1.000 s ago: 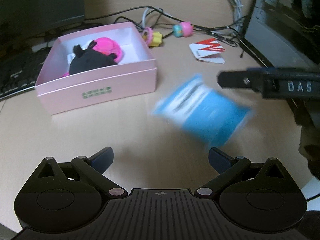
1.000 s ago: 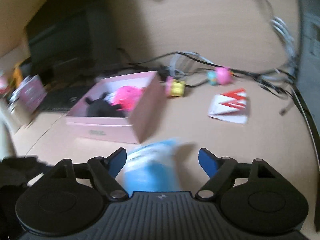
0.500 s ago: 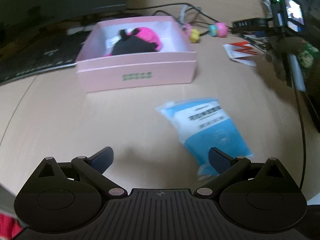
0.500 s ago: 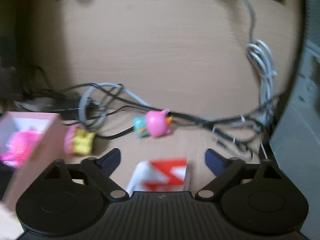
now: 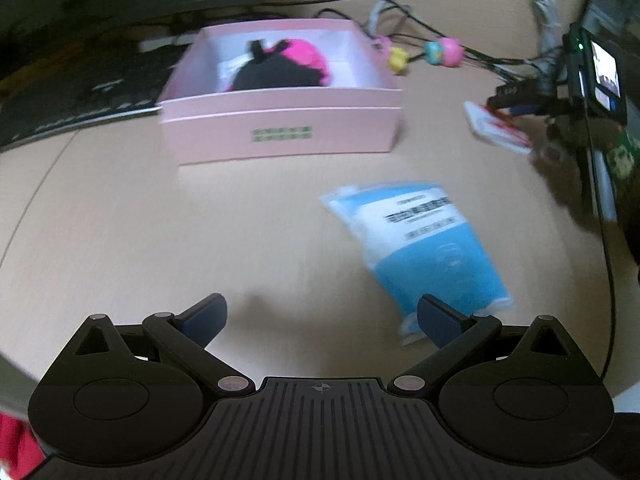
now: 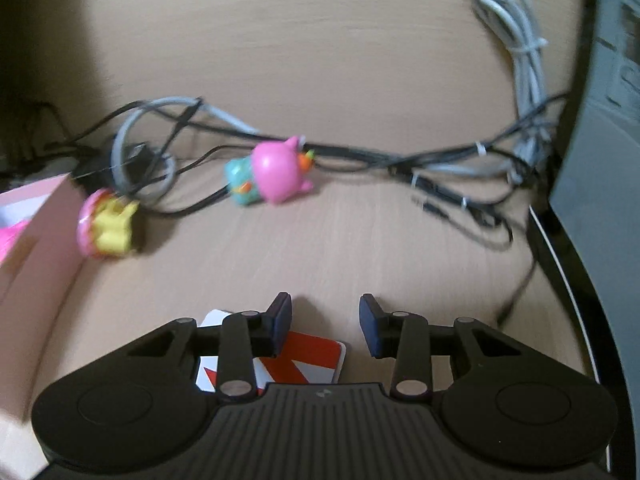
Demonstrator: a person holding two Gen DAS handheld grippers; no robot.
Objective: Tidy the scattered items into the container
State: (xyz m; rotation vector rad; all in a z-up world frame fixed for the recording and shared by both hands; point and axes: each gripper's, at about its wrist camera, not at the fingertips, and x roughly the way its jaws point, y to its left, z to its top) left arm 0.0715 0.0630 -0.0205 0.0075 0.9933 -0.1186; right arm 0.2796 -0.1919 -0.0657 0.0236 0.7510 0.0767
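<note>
Since half a second ago the right tool point(image 6: 325, 324) has narrowed its jaws to a partial gap and dropped over the red-and-white folded paper card point(image 6: 316, 356), which lies partly under its left finger; nothing is gripped. The left tool point(image 5: 320, 316) hangs wide apart and empty above the pale wooden worktop point(image 5: 120, 220). The blue-and-white plastic packet point(image 5: 420, 248) lies flat near its right finger. The pink cardboard box point(image 5: 280, 124) holds black and pink soft items. A yellow-pink toy point(image 6: 108, 224) and a pink-teal toy point(image 6: 272, 174) lie among cables point(image 6: 400, 160).
</note>
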